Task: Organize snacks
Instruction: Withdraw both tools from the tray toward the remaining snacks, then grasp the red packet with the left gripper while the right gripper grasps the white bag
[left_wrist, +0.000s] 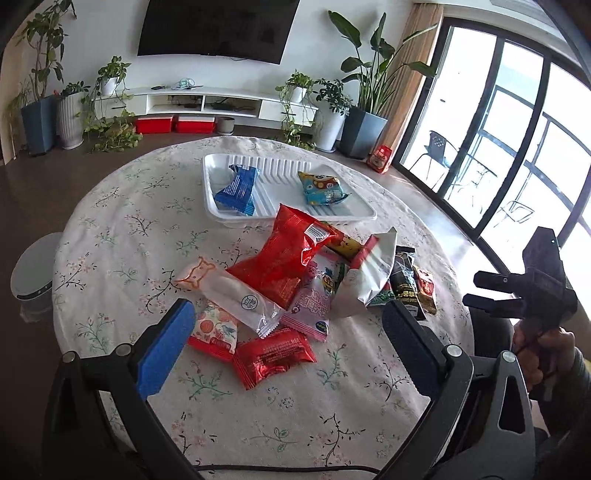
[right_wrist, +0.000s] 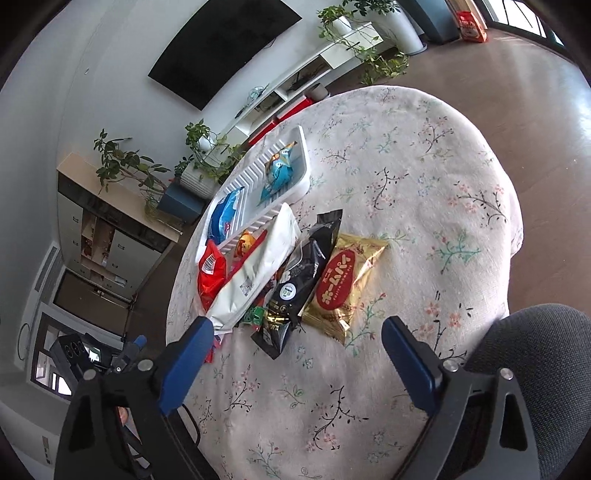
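Note:
A heap of snack packets lies on the round flowered table (left_wrist: 122, 236). It includes a big red bag (left_wrist: 284, 258), a white bar packet (left_wrist: 232, 295), a small red packet (left_wrist: 273, 356) and a silver-white bag (left_wrist: 369, 273). A white tray (left_wrist: 288, 218) beyond holds a blue packet (left_wrist: 238, 190) and a teal packet (left_wrist: 321, 188). My left gripper (left_wrist: 291, 317) stands open over the near side of the heap, holding nothing. My right gripper (right_wrist: 299, 336) is open above the near ends of a black packet (right_wrist: 299, 280) and a gold packet (right_wrist: 343, 284), with nothing gripped.
The right gripper and the hand holding it show at the right edge of the left wrist view (left_wrist: 532, 291). A grey trouser leg (right_wrist: 546, 369) lies at the table's near right. A white bin (left_wrist: 33, 280) stands on the floor left of the table. Potted plants line the far wall.

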